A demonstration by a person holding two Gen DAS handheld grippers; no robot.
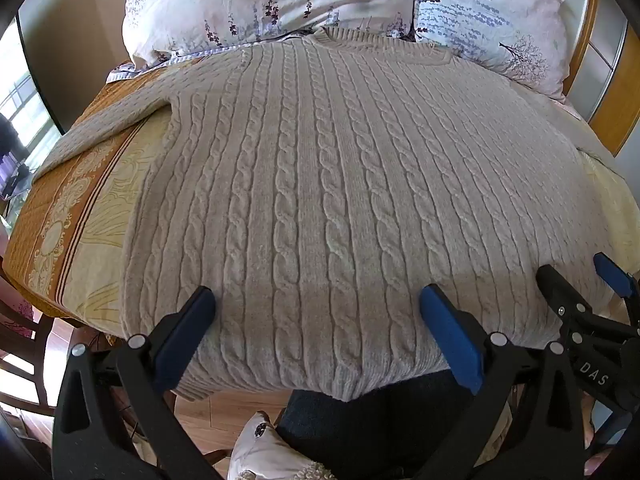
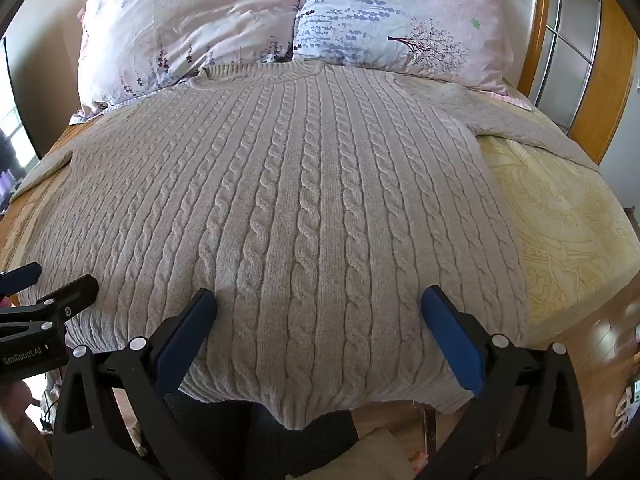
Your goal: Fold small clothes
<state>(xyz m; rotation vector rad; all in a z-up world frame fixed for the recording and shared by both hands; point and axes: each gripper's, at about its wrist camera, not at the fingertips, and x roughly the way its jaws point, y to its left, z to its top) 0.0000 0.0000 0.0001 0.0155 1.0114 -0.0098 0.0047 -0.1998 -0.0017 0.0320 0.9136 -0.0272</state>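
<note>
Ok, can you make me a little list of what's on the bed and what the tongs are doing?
sweater: beige cable-knit sweater, spread flat, collar toward the pillows, hem hanging a little over the near edge
sleeves: both spread out to the sides
pillows: two floral pillows at the far end, beside each other
sheet: yellow patterned sheet under the sweater
left tongs: open, over the hem, holding nothing
right tongs: open, over the hem, holding nothing
folding: not yet begun
</note>
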